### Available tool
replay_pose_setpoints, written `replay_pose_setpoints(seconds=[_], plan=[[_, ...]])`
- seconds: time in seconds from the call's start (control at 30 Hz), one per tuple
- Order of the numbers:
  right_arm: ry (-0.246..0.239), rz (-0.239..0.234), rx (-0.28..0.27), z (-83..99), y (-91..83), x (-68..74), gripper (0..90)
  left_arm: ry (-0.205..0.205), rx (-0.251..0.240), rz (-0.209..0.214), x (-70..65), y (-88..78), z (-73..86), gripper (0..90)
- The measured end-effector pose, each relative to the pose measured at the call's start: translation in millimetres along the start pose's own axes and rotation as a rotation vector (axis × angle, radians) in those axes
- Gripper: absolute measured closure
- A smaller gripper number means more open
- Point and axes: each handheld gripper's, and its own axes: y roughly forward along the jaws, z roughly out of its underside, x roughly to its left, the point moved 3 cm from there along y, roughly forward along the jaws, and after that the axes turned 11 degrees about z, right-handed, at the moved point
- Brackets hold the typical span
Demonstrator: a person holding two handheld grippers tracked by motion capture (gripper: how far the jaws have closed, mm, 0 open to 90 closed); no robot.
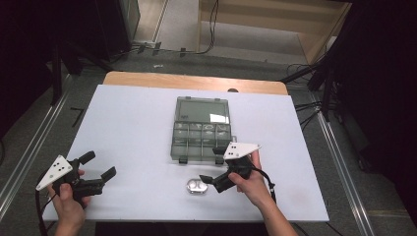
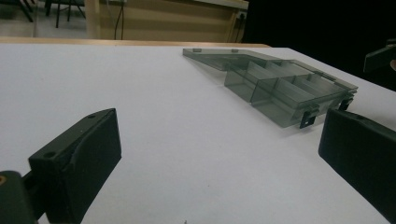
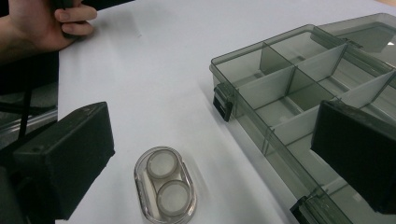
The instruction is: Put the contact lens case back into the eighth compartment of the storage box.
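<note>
White tabletop (image 1: 137, 128) runs from the person's edge to a wooden strip at the back, with dark floor and cables beyond. Nearest the person, the left tongs (image 1: 98, 164) rest wide apart and empty at the front left corner, well apart from everything. The right tongs (image 1: 212, 164), also spread wide and holding nothing, hover right beside the clear oval case (image 3: 164, 186), which lies just in front of them and slightly to their left, its long axis roughly along their line of sight. So the right hand (image 1: 251, 184) is clearly nearer. Farther off sits the smoky compartment box (image 1: 201, 137), lid open toward the back.
</note>
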Motion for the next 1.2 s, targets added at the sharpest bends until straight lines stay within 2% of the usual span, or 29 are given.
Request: replay_pose_setpoints(seconds=[0.37, 0.5, 0.57, 0.73, 0.8, 0.83, 1.07, 1.2], plan=[[-0.025, -0.033, 0.016, -0.2, 3.7, 6.6, 0.0, 0.007, 0.004, 0.003, -0.3, 0.3, 0.2, 0.0], [-0.048, -0.034, 0.038, 0.4, 7.1, 11.9, 0.0, 0.013, 0.009, -0.002, -1.1, 0.6, 0.3, 0.0], [-0.058, -0.053, 0.051, 1.0, 9.6, 14.6, 0.0, 0.021, 0.010, 0.002, -1.5, 0.9, 0.2, 0.0], [-0.087, -0.066, 0.083, 3.3, 13.8, 19.0, 0.1, 0.019, 0.012, 0.008, -1.6, 1.1, 0.3, 0.0], [-0.095, -0.052, 0.084, 4.2, 14.6, 19.8, 10.3, 0.018, 0.012, 0.009, -1.7, 1.1, 0.3, 0.0], [-0.097, -0.047, 0.086, 4.5, 15.3, 20.1, 11.3, 0.019, 0.013, 0.009, -1.7, 1.2, 0.3, 0.0], [-0.126, -0.059, 0.139, 9.3, 21.4, 23.0, 11.8, 0.016, 0.013, 0.012, -1.8, 1.5, 0.4, 0.0], [-0.159, -0.059, 0.172, 12.1, 25.7, 25.9, 12.0, 0.017, 0.014, 0.014, -1.8, 1.5, 0.4, 0.0]])
